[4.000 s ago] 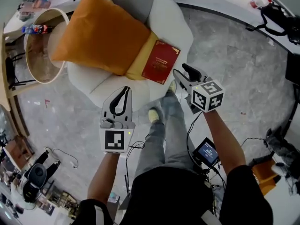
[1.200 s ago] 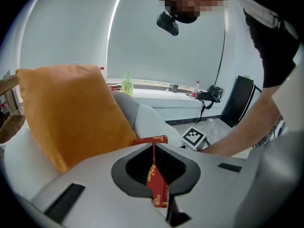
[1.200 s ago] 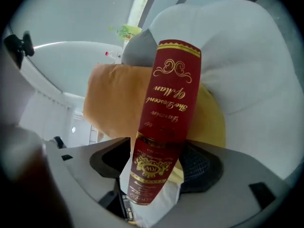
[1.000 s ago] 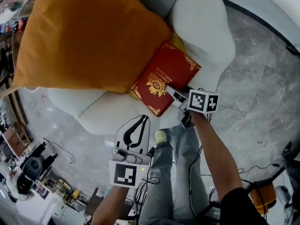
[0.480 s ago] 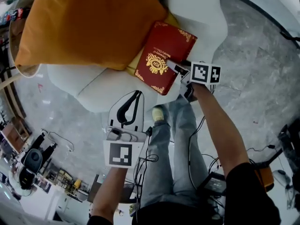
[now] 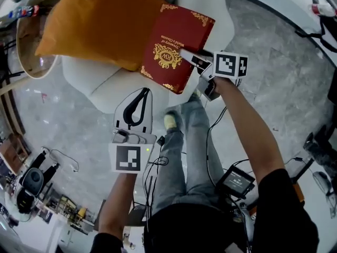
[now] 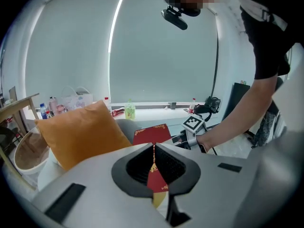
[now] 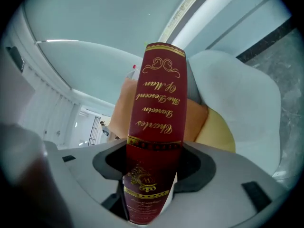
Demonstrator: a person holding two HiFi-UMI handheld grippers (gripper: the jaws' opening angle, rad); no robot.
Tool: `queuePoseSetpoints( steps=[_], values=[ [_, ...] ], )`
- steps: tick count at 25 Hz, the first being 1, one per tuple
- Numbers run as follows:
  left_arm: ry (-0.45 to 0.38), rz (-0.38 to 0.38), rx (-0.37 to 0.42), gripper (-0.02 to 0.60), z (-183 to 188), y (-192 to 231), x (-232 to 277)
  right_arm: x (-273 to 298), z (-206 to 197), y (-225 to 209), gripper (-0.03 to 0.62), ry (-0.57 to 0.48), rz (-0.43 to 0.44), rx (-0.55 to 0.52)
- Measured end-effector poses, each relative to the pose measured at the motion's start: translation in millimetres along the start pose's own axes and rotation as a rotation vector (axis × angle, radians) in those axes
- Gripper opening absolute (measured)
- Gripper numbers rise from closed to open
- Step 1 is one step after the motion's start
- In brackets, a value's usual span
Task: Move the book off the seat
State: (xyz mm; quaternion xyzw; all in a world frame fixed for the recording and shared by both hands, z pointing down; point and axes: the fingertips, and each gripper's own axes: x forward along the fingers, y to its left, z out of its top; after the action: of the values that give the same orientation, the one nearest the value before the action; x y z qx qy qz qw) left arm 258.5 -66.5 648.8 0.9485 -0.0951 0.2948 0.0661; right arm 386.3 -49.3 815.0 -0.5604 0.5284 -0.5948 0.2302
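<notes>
The red book (image 6: 174, 46) with gold print is clamped at its near edge by my right gripper (image 6: 187, 54), which is shut on it. It hangs tilted above the front of the white seat (image 6: 113, 83), partly over the orange cushion (image 6: 100, 20). In the right gripper view the book (image 8: 159, 118) stands spine-on between the jaws of the right gripper (image 8: 149, 184). My left gripper (image 6: 141, 93) is shut and empty, held low in front of the seat. From the left gripper (image 7: 153, 148) the book (image 7: 151, 135) shows straight ahead.
A round pale side table (image 6: 31, 36) stands left of the seat. The person's legs and a yellow-green shoe (image 6: 171, 121) are right in front of it on the grey stone floor. Cables and gear (image 6: 31, 183) lie at the lower left. A yellow cushion (image 8: 216, 127) rests behind the book.
My right gripper, open and apart from the book four seconds ago, has closed on its near edge and raised it off the seat. The left gripper has stayed shut and low.
</notes>
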Motion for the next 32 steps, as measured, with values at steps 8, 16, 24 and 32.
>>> queuePoseSetpoints(
  steps=[8,16,24,32],
  values=[
    [-0.052,0.048,-0.008,0.015,42.5,-2.7,-50.4,-54.8,25.5,81.8,0.258,-0.061,0.068,-0.039],
    [-0.08,0.134,-0.005,0.015,69.7,12.2,-99.9,-83.3,47.9,159.5,0.25,-0.084,0.119,-0.109],
    [-0.094,0.231,-0.004,0.015,92.1,28.4,-155.6,-101.0,56.3,248.5,0.247,-0.106,0.238,-0.081],
    [-0.14,0.415,-0.077,0.015,102.1,58.9,-233.3,-90.5,48.9,349.7,0.247,-0.056,0.373,-0.133]
  ],
)
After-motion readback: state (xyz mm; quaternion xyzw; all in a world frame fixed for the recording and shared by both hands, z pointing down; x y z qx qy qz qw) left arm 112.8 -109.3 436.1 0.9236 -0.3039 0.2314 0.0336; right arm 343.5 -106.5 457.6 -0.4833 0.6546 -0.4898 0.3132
